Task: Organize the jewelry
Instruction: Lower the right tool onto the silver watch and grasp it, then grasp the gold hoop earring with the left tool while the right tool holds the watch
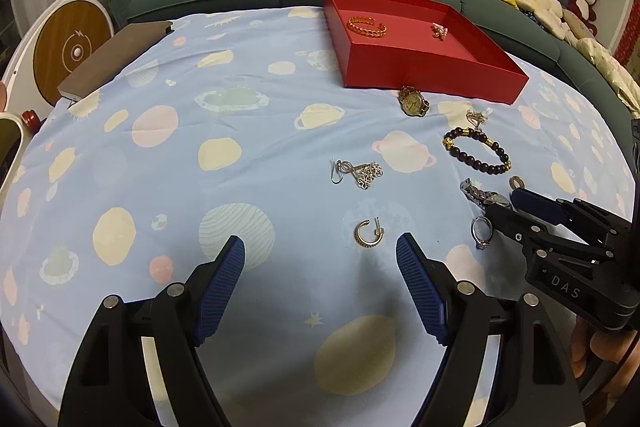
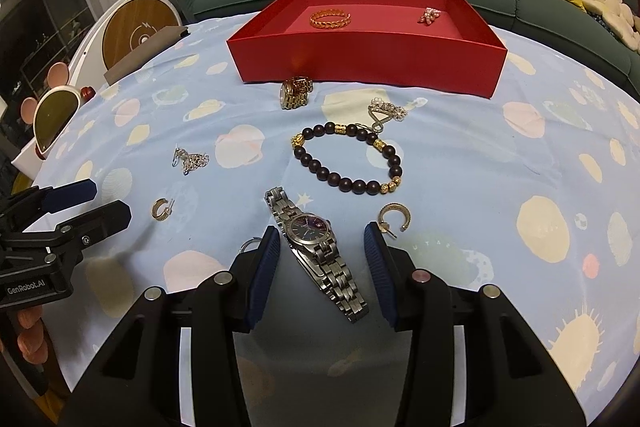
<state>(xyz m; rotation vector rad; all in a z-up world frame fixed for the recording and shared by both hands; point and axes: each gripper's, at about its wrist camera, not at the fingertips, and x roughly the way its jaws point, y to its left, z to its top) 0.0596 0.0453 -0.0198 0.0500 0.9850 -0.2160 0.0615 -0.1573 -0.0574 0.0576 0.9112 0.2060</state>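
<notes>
Nearest the right camera, the right gripper (image 2: 320,267) hovers low with its blue pads spread apart, straddling a silver watch (image 2: 316,247) that lies diagonally on the planet-print cloth (image 2: 480,155). The strap runs at an angle between the pads, so a squeeze may catch only one link and let the watch swing or slip out. A gold hoop earring (image 2: 394,217) sits just beside the right pad and could be nudged or pinched along with it.

In the left camera's view, the left gripper (image 1: 320,281) is also wide open and holding nothing, with a second gold hoop earring (image 1: 369,233) just ahead of it. That hoop is thin and flat against soft cloth, so the pads may grab fabric instead.

Farther out lie a dark beaded bracelet (image 2: 348,157), a silver charm cluster (image 2: 191,159) and a gold watch (image 2: 295,92). Farthest is the red tray (image 2: 360,59), already holding a gold bangle (image 2: 330,18) and a small pink piece (image 2: 429,15).
</notes>
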